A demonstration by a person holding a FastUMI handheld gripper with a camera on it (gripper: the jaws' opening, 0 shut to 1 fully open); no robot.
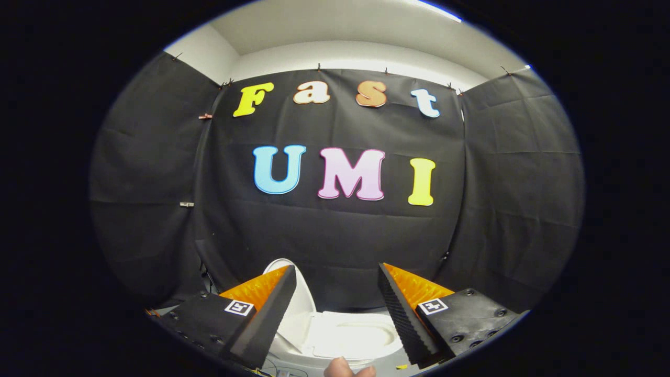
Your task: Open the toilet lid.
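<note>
Fingers (272, 314) of the gripper (337, 309) stand spread wide apart, released, with nothing pressed between them; their ridged inner faces look toward each other across an open gap. The gripper is held level above the toilet, pointing forward at the black cloth wall (335, 235). Below and between the fingers sits the white toilet (340, 337), its seat and bowl showing in the gap. The toilet lid (301, 298) is already raised, standing upright and partly hidden behind the left finger, leaning back toward the wall. Just beneath the gap, close to the camera, the tip of a person's hand (348, 369) shows in front of the bowl. Thin cables (277, 366) lie on the floor beside the base of the toilet, under the left finger.
</note>
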